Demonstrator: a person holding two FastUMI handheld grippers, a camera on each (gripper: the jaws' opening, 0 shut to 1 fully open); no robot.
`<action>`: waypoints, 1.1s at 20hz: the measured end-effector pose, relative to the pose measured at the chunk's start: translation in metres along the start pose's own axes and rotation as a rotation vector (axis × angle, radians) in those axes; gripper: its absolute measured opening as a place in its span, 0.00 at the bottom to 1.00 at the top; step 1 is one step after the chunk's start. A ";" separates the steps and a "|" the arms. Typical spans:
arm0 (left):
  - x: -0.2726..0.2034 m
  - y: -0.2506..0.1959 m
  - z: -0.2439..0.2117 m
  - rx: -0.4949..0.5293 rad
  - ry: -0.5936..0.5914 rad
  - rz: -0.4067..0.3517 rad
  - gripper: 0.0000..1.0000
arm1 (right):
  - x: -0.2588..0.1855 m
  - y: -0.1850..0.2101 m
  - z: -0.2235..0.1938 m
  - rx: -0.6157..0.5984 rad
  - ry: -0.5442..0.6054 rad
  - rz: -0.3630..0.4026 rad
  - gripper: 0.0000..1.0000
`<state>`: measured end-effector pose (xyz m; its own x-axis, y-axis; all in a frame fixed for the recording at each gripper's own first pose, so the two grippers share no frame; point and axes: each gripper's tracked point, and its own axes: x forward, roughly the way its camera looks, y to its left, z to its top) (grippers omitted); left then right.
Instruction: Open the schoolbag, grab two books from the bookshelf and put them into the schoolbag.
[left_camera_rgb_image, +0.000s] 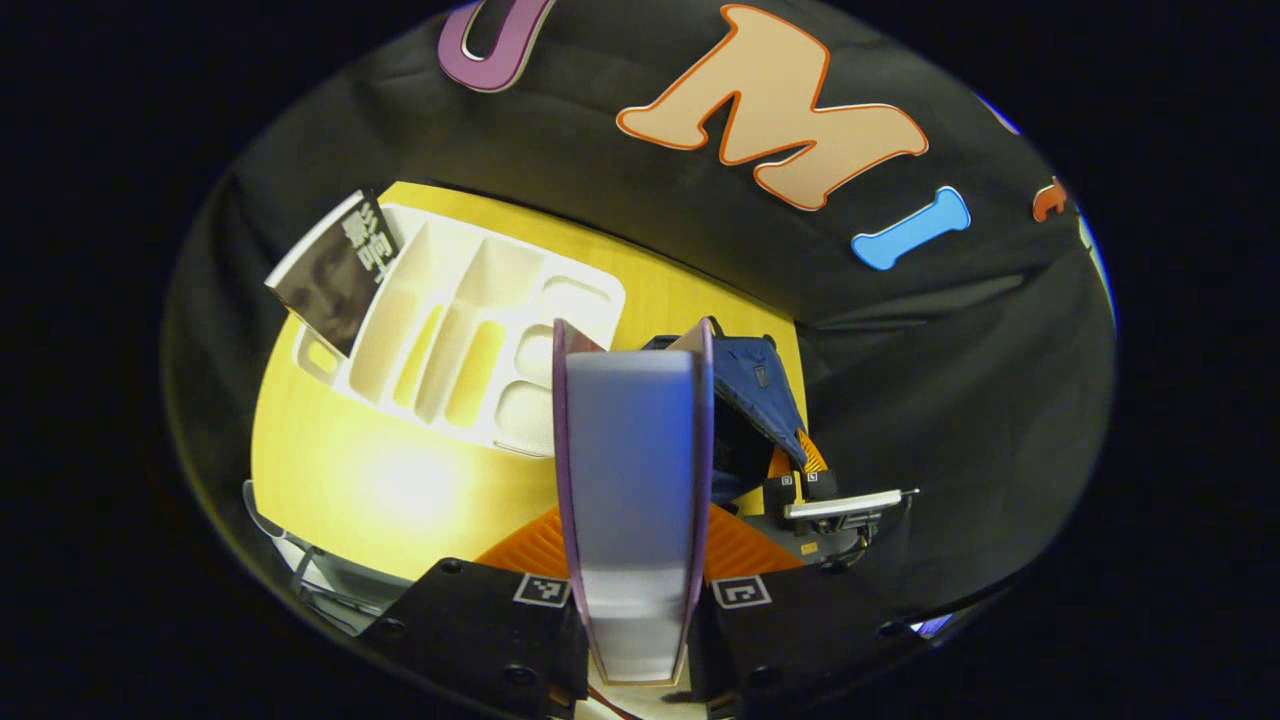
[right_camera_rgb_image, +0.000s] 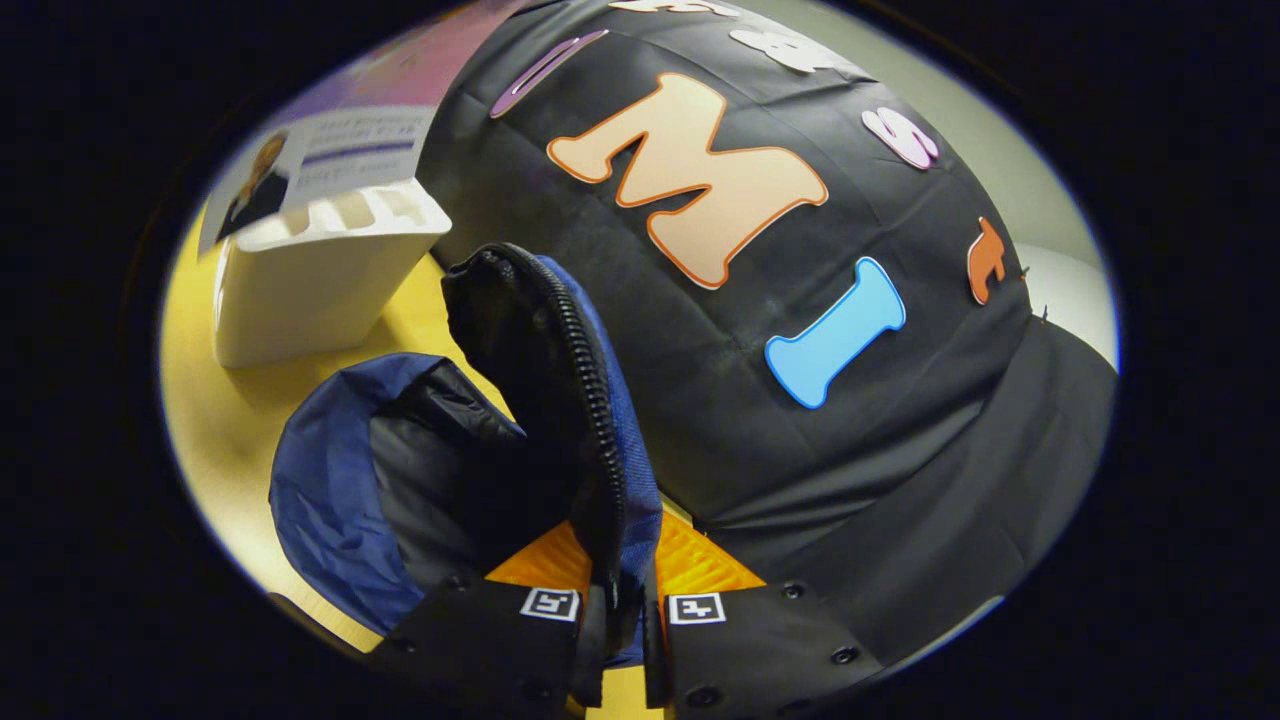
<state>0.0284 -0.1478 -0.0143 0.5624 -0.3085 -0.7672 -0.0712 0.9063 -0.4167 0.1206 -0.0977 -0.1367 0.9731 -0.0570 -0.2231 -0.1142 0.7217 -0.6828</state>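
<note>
My left gripper (left_camera_rgb_image: 635, 560) clamps a purple-edged book (left_camera_rgb_image: 632, 480); my right gripper (right_camera_rgb_image: 622, 610) pinches the blue fabric schoolbag's (right_camera_rgb_image: 340, 480) zippered rim ahead.

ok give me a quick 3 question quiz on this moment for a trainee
1. True or false: the left gripper holds a book between its fingers.
2. Multiple choice: the right gripper is shut on A) the white bookshelf, B) the schoolbag's zipper edge, C) nothing.
3. Short answer: what remains in the bookshelf at its far end?

Key
1. True.
2. B: it pinches the schoolbag flap, holding the bag open.
3. One dark-covered book, leaning in an end slot.
</note>
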 end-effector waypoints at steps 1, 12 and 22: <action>0.014 -0.006 -0.007 -0.017 -0.012 -0.025 0.36 | 0.000 -0.001 0.000 0.010 0.004 0.004 0.18; 0.137 -0.054 -0.020 -0.226 -0.098 -0.204 0.36 | 0.008 -0.014 0.005 0.086 0.001 0.056 0.18; 0.262 -0.096 -0.023 -0.204 -0.124 -0.349 0.37 | 0.015 -0.023 0.027 0.132 -0.087 0.063 0.07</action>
<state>0.1634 -0.3224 -0.1869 0.6755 -0.5383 -0.5039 -0.0140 0.6739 -0.7387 0.1431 -0.0967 -0.1052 0.9792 0.0466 -0.1977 -0.1536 0.8065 -0.5709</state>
